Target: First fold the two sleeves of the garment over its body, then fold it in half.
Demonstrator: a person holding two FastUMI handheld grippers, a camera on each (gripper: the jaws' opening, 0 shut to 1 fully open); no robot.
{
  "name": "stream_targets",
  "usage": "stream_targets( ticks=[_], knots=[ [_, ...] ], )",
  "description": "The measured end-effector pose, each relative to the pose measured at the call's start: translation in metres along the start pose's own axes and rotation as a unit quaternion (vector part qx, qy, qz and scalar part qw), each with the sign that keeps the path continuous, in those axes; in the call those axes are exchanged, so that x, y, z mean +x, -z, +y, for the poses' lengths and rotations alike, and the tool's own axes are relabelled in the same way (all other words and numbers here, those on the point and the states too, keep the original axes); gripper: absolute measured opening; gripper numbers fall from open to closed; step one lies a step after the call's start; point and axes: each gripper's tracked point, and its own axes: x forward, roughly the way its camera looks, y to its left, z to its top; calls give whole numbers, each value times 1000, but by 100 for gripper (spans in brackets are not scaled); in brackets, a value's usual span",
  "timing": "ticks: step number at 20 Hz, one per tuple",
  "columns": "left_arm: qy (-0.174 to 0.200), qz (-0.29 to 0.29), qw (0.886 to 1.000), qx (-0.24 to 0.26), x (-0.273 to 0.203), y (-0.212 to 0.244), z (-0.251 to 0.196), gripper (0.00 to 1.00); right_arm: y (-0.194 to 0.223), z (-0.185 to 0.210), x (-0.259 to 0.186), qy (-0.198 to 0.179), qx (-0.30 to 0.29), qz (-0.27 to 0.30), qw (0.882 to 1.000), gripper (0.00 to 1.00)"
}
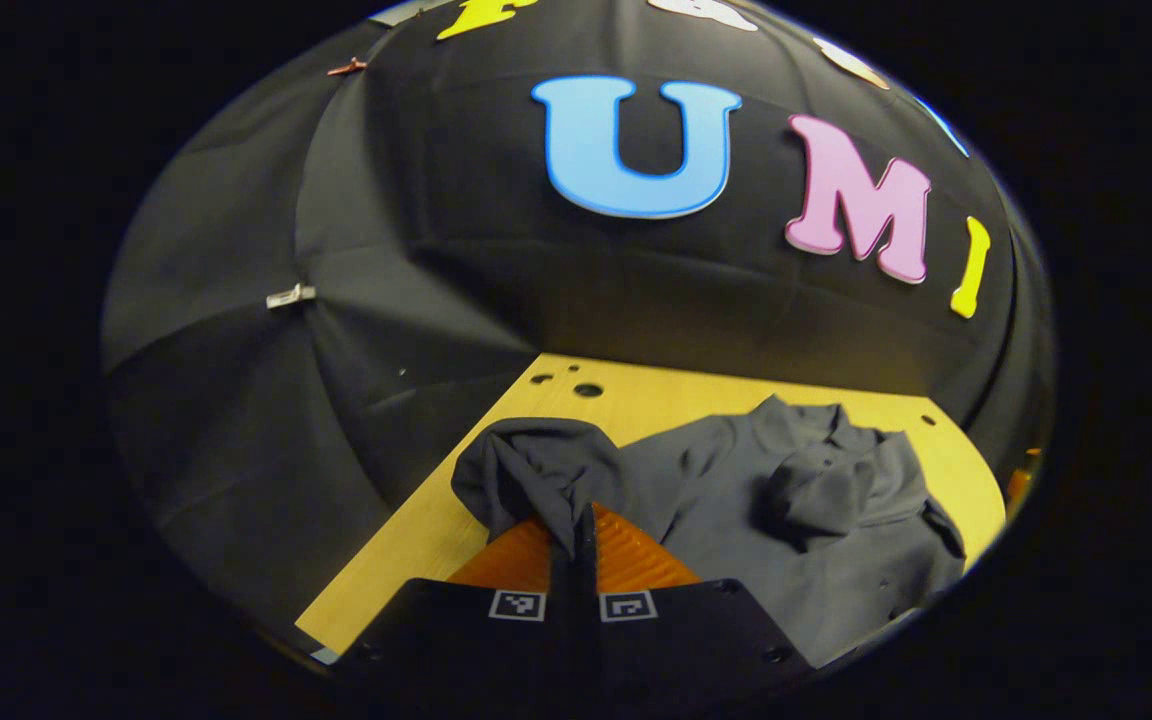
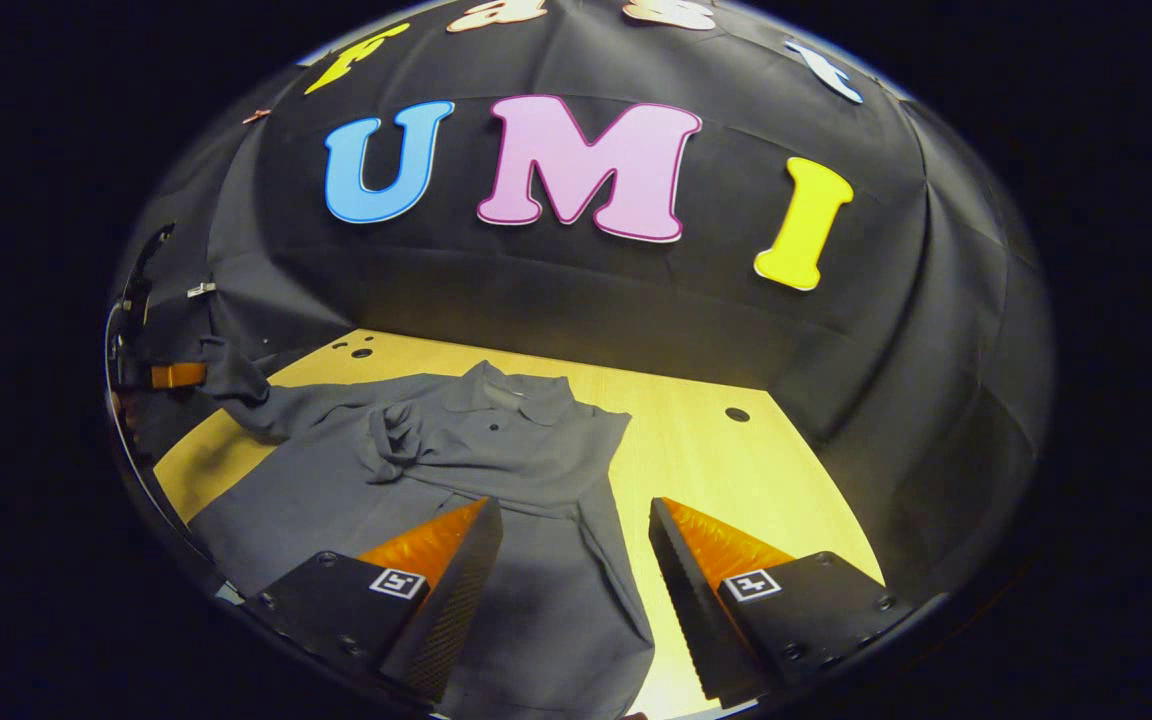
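A dark grey collared shirt [image 1: 736,520] lies spread on the wooden table [image 1: 636,395], collar toward the wall. My left gripper [image 1: 586,515] is shut on one sleeve [image 1: 536,465], which is bunched over its fingertips and raised off the table. The other sleeve [image 1: 816,490] lies crumpled on the shirt's chest. In the right gripper view the shirt [image 2: 526,450] stretches from the left side to below my right gripper [image 2: 576,505]. That gripper hovers open above the shirt's side edge, holding nothing. Far left there, the left gripper [image 2: 171,376] holds the raised sleeve [image 2: 231,380].
The table [image 2: 716,450] has bare wood to the right of the shirt and a few round holes [image 2: 736,413] near its back edge. Black cloth walls close in the back and both sides. The table's front edge runs just beneath both grippers.
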Motion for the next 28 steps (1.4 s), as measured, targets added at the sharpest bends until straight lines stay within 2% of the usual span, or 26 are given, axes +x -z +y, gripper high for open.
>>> stream_targets(
  ticks=[3,7,8,9,15,21,28],
  knots=[
    [36,-25,999,14,5,-34,-47,5,3,-16,-5,6,8,0,1000,92],
    [96,-42,994,38,10,-53,-129,5,10,-41,-13,19,15,1,1000,92],
    [112,-43,992,46,12,-53,-152,8,12,-46,-16,22,19,2,1000,92],
    [127,-43,989,55,13,-52,-174,5,15,-53,-20,27,23,4,999,92],
    [192,-23,975,112,27,-15,-286,5,42,-96,-37,58,33,24,997,92],
    [213,12,965,155,46,41,-353,6,67,-127,-49,67,39,48,996,92],
    [202,79,963,158,67,125,-385,6,88,-148,-44,53,31,69,996,92]
  ],
)
